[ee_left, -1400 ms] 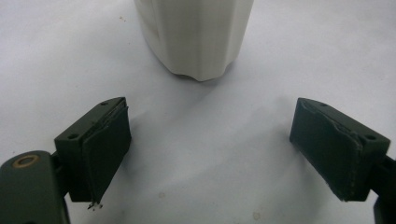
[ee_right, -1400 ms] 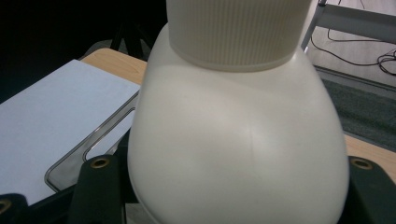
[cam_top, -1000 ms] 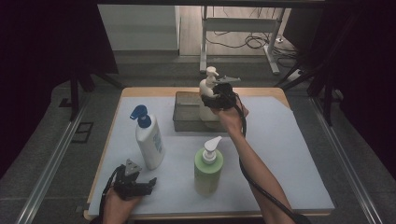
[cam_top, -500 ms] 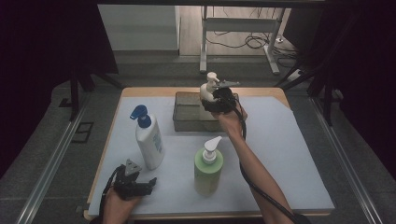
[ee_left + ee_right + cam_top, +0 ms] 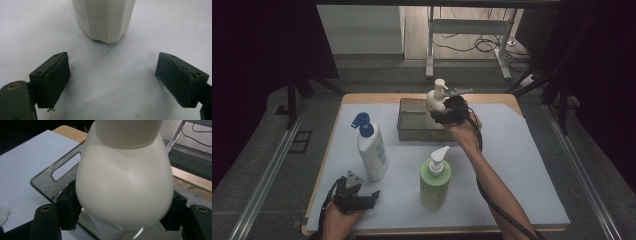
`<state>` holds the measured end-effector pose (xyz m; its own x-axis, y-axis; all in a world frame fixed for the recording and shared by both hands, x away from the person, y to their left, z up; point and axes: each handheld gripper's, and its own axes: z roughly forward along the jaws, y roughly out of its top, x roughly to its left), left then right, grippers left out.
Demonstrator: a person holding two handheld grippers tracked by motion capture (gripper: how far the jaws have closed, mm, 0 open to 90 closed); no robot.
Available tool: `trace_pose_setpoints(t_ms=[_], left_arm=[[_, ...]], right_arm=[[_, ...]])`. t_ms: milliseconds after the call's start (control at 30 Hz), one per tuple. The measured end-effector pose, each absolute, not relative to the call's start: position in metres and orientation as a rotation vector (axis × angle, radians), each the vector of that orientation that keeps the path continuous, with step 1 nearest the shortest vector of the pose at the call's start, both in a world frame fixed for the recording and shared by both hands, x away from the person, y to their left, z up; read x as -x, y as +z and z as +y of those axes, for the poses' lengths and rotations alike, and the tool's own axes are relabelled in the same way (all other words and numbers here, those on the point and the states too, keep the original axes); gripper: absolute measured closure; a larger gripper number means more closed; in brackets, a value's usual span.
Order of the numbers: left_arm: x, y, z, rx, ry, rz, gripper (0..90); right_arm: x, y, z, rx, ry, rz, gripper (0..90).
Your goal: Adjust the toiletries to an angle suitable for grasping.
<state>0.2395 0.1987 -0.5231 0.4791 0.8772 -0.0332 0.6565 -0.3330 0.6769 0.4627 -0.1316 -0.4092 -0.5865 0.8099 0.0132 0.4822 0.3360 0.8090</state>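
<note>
Both forearms are bare, no sleeves. Each hand carries a black gripper (image 5: 439, 111) with blocky black jaws, brass-ringed screw holes, a trailing black cable; the left gripper (image 5: 373, 196) bears a grey three-cornered plate

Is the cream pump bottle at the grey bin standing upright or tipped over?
Upright. The cream pump bottle has its pump head on top, its body between the right tool jaws, over the grey bin.

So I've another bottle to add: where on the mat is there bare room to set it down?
The right half of the pale mat is bare, from the green pump bottle across to the mat's right edge. The far-left corner, beyond the blue-capped white bottle, is bare too. It is crowded at the grey bin, where the right gripper has the cream pump bottle between its fingers.
</note>
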Motion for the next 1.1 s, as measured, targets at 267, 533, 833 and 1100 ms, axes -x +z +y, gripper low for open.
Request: trace_pose_setpoints(t_ms=[267, 533, 833, 1100], left_arm=[[-0.239, -0.523, 0.199, -2.096, 0.451, 1.262, 12.3], [-0.239, -0.523, 0.199, -2.096, 0.452, 1.262, 12.3], [-0.239, -0.523, 0.199, -2.097, 0.453, 1.263, 12.3], [-0.239, -0.523, 0.199, -2.097, 0.452, 1.263, 12.3]], right_arm=[[-0.452, -0.407, -0.144, -1.115, 1.143, 2.244, 33.1], [-0.441, -0.408, -0.159, -1.092, 1.128, 2.279, 44.0], [-0.438, -0.408, -0.174, -1.098, 1.083, 2.289, 64.0], [-0.447, -0.413, -0.183, -1.175, 1.046, 2.237, 81.7]])
